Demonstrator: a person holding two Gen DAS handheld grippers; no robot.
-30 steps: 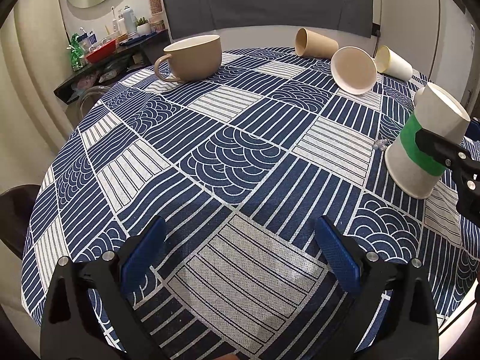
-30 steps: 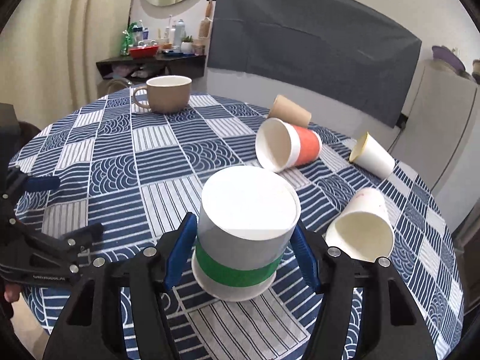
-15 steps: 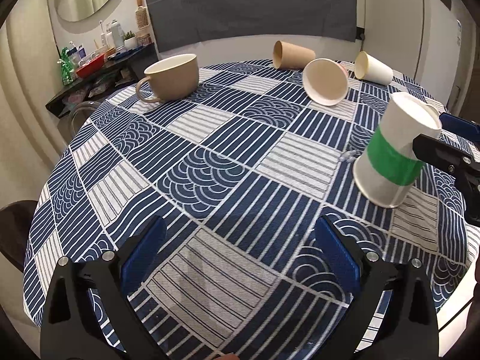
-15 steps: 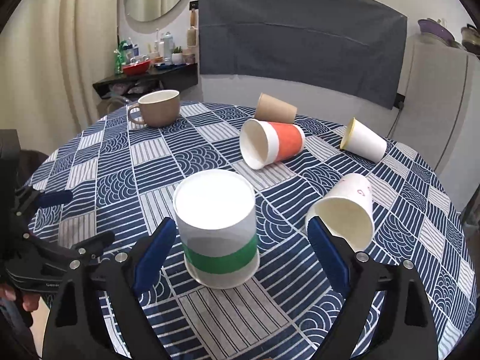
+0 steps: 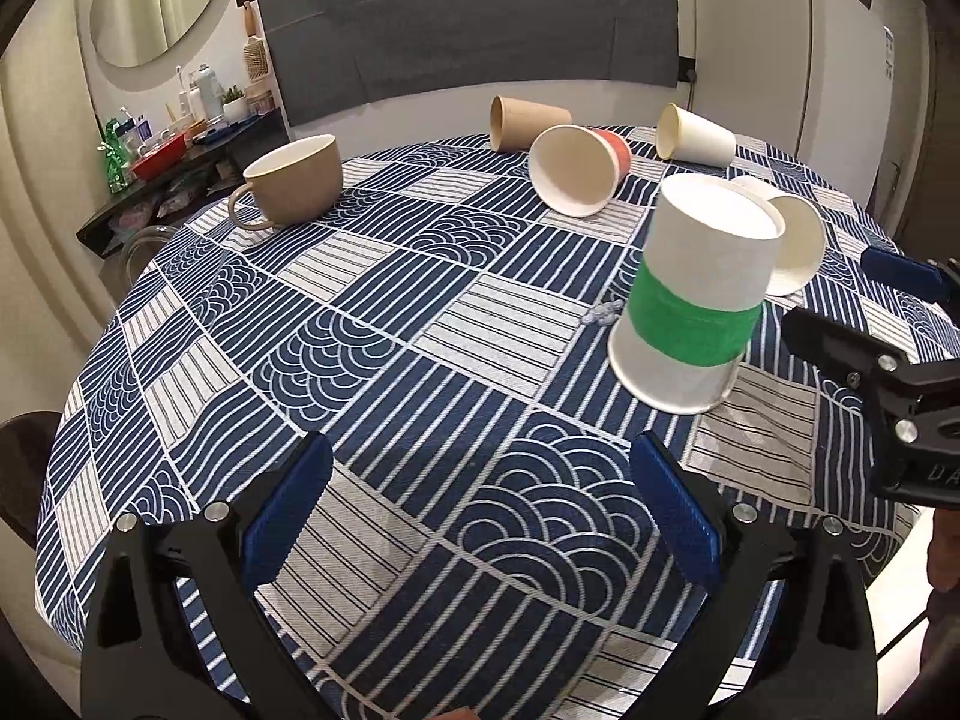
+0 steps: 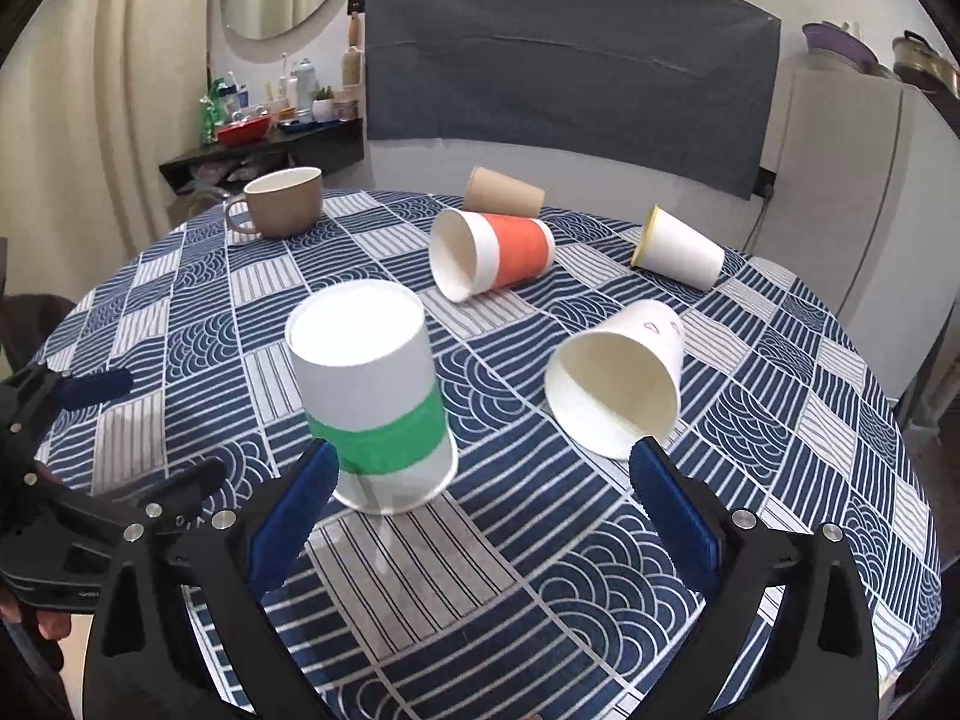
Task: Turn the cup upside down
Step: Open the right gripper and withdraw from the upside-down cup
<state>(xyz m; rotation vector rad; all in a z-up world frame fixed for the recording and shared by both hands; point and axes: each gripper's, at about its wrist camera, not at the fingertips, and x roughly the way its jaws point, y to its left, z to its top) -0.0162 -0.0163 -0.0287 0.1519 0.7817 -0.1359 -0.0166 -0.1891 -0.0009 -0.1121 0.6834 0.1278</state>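
A white paper cup with a green band (image 5: 696,294) stands upside down on the patterned tablecloth (image 5: 384,324), mouth down; it also shows in the right wrist view (image 6: 375,408). My right gripper (image 6: 480,510) is open and empty, pulled back just in front of the cup, with its left pad (image 6: 294,510) near the cup's base. My left gripper (image 5: 480,516) is open and empty, low over the near table, left of and nearer than the cup.
Several paper cups lie on their sides: an orange-banded one (image 6: 492,252), a brown one (image 6: 501,195), a white one with a yellow rim (image 6: 678,249) and a plain white one (image 6: 618,390). A beige mug (image 6: 282,204) stands at far left. The table edge is close.
My right gripper has opened, let go of the green-banded cup and drawn back; the cup stays standing mouth down. Both grippers have pulled away from the table.
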